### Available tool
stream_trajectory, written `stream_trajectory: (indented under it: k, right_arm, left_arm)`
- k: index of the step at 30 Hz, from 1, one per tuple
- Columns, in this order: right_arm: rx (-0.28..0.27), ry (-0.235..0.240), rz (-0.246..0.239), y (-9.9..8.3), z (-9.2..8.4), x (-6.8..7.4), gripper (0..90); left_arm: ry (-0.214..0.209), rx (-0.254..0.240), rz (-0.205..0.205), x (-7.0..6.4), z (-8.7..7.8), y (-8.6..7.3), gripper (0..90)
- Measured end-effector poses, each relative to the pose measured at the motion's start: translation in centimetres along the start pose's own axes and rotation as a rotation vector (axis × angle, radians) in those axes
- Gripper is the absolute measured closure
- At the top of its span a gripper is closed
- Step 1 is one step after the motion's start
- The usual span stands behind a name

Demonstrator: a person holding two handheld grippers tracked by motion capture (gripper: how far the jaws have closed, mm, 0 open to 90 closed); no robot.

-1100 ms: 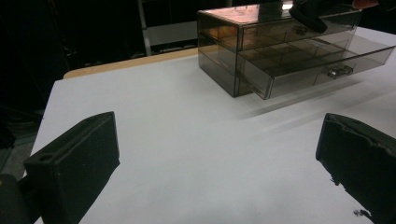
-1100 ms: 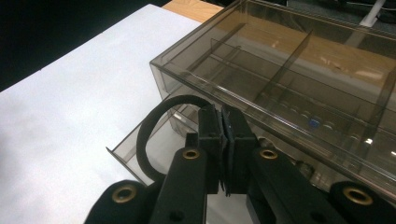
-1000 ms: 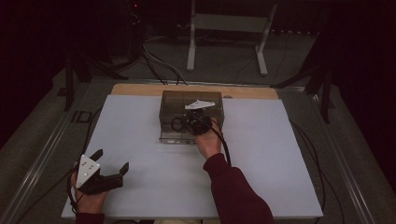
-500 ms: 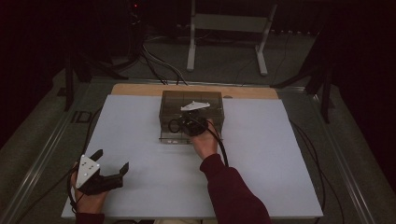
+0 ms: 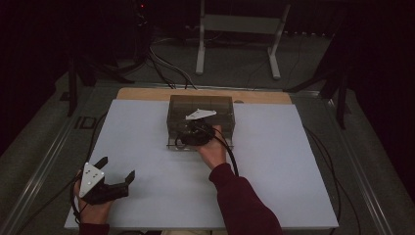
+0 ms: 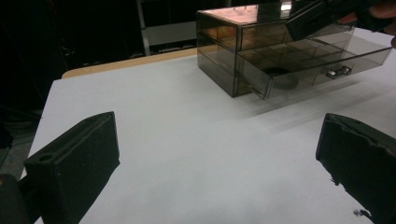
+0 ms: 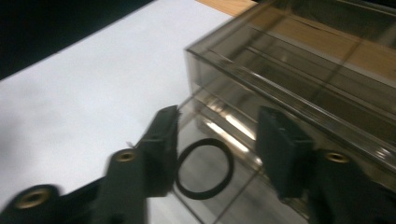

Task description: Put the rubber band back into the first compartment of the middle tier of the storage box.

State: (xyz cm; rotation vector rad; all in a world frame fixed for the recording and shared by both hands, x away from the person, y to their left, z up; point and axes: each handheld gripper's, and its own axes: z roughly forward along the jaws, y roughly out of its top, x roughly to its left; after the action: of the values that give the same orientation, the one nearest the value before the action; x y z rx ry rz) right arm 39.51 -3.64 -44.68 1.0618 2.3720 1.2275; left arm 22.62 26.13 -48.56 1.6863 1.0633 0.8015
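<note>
A smoky clear drawer box [image 5: 200, 105] stands at the table's far middle, with its bottom drawer [image 6: 317, 65] pulled out. My right gripper [image 5: 190, 129] hangs over that drawer, and its jaws have just been opening. In the right gripper view the right gripper [image 7: 219, 119] is open. A black ring [image 7: 203, 195] lies flat on the drawer floor beneath the gap, and neither pad touches it. One jaw hides the ring's edge. My left gripper [image 5: 117, 168] rests at the near left of the table, open, with nothing between its jaws [image 6: 215, 154].
A white sheet [image 5: 147, 147] covers the table, with a wooden strip [image 5: 147, 93] along its far edge. Cables [image 5: 323, 156] trail along the right side. A metal stand [image 5: 240, 29] is on the floor beyond the table.
The right hand has shifted slightly left and toward the near side at the drawer. The left gripper has stayed where it was.
</note>
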Motion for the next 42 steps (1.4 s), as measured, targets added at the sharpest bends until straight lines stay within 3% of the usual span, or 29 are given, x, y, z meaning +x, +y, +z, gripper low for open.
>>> stream_trajectory:
  k: [6, 13, 19, 32, 39, 42]
  right_arm:
    - [0.005, -0.029, 0.001, 0.0, -1.1, -0.1, 26.9]
    - [-0.006, -0.082, 0.022, -0.9, -3.1, -1.4, 15.0]
    - [0.007, -0.107, 0.013, -2.4, -4.9, -2.5, 3.5]
    - [-0.032, -0.195, 0.011, -6.8, -10.8, -4.6, 0.0]
    - [-0.099, -0.275, 0.013, -12.7, -15.5, -5.7, 0.0]
    - [-0.148, -0.281, 0.049, -15.3, -17.3, -6.3, 0.0]
  left_arm:
    - [0.001, 0.001, -0.001, 0.0, 0.0, 0.0, 0.2]
    - [0.002, 0.001, 0.000, 0.0, 0.0, 0.0, 0.2]
    - [0.004, 0.001, -0.004, 0.0, 0.0, 0.0, 0.2]
    - [0.009, -0.002, -0.010, 0.1, -0.2, 0.0, 0.2]
    - [0.010, -0.009, -0.020, 0.1, -0.3, 0.1, 0.2]
    - [0.008, -0.013, -0.020, 0.1, -0.3, 0.1, 0.2]
